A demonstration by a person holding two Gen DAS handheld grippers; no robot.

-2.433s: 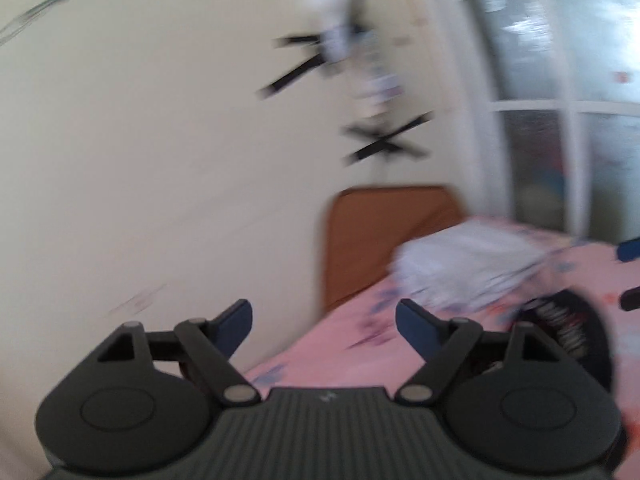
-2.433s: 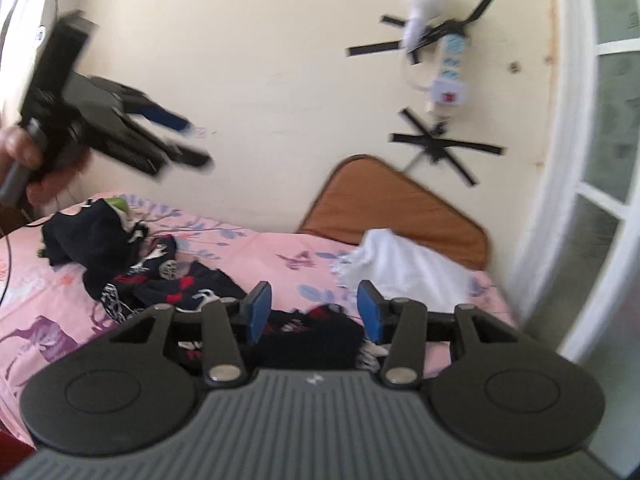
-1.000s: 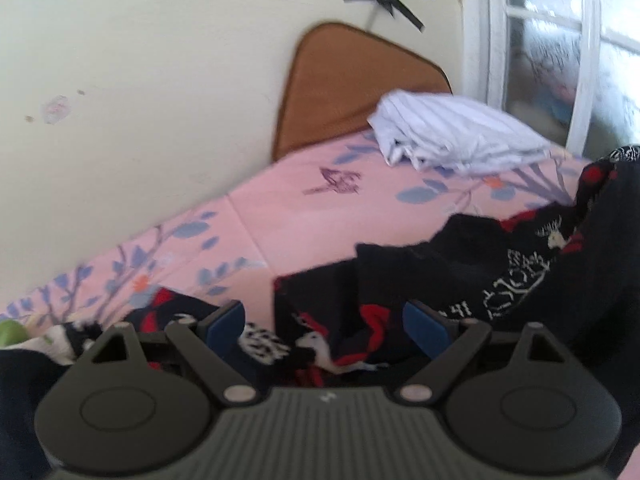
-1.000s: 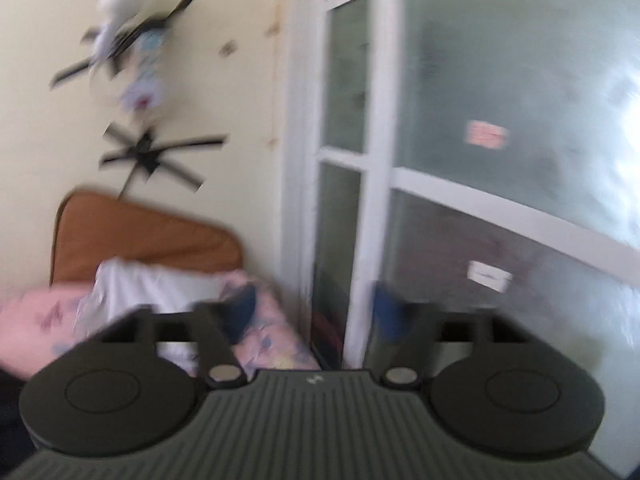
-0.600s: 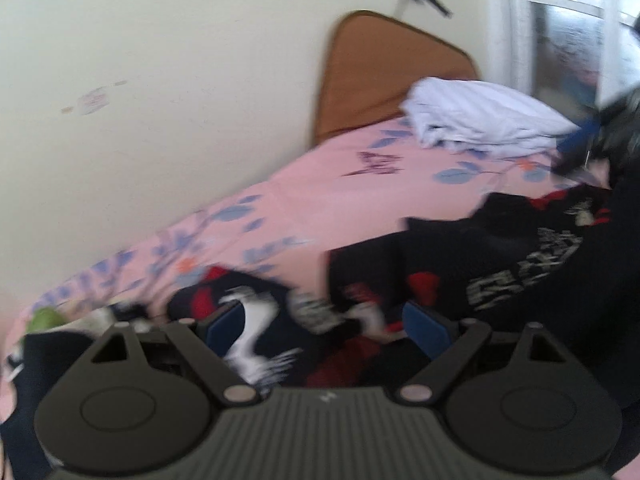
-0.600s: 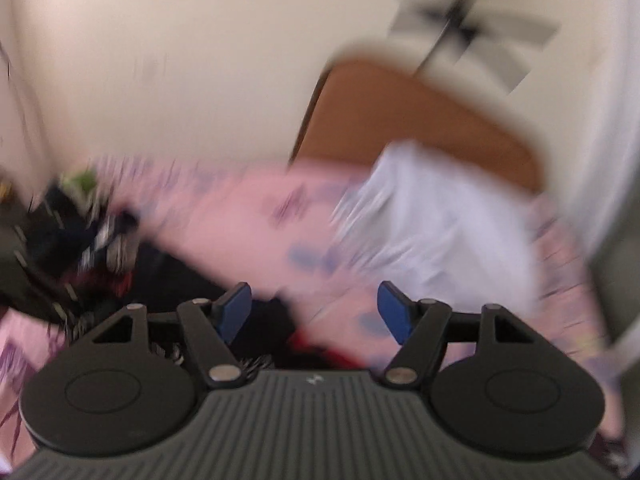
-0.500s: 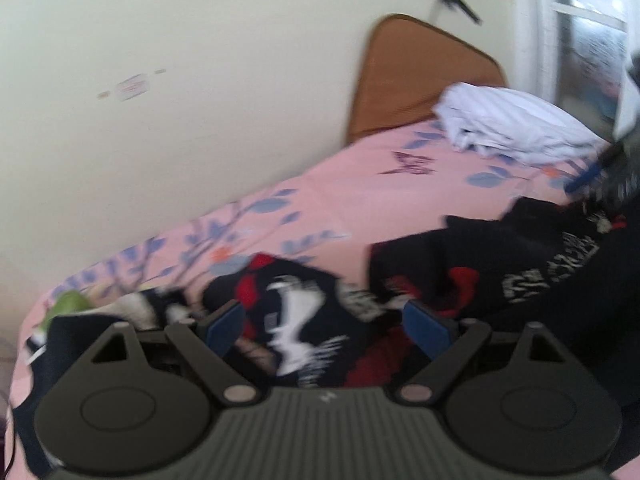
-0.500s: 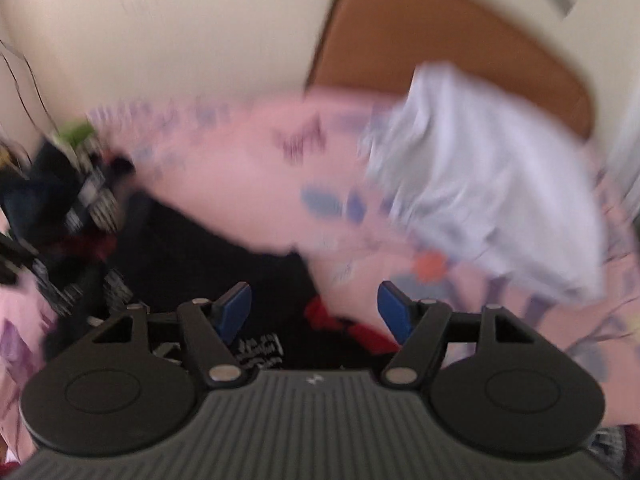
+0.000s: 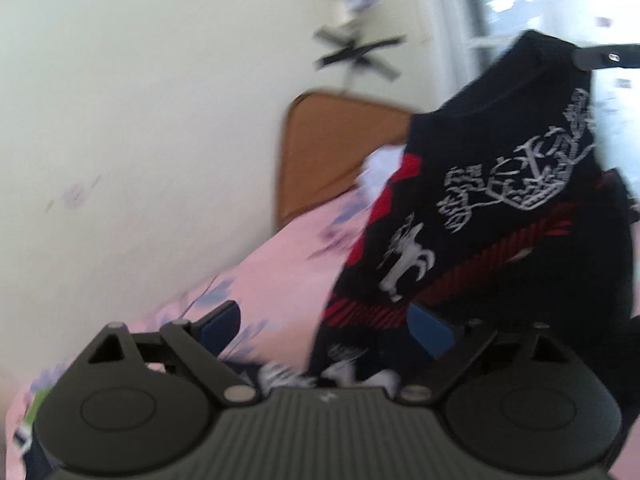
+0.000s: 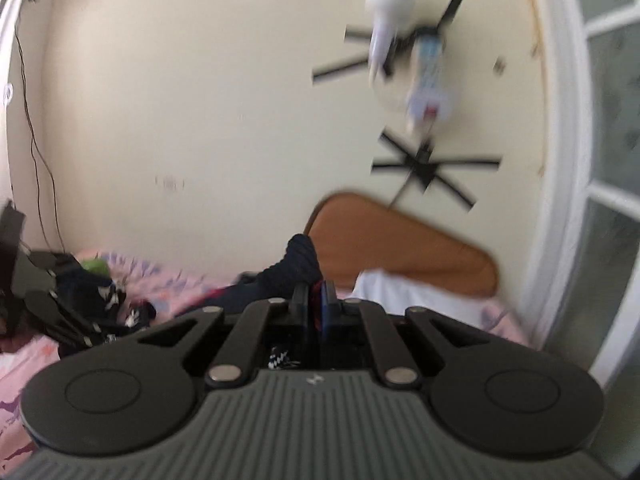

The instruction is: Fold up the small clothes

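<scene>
The right gripper (image 10: 314, 300) has its blue-padded jaws pressed together on a bunched fold of the small black knitted garment with red stripes and white reindeer figures (image 9: 488, 216), holding it up off the pink floral bedsheet (image 9: 288, 264). From the left side, the garment hangs in the air in front of the window, its top corner pinched high at the right and its lower edge trailing down toward the bed just ahead of the left gripper (image 9: 326, 324). That left gripper has its jaws spread wide, nothing between them, with the hanging cloth near its right finger. A heap of other dark patterned clothes (image 10: 100, 296) lies on the sheet at the far left. A brown padded headboard (image 10: 400, 248) stands against the cream wall (image 10: 180, 120), with a white folded cloth (image 10: 416, 296) below it.
</scene>
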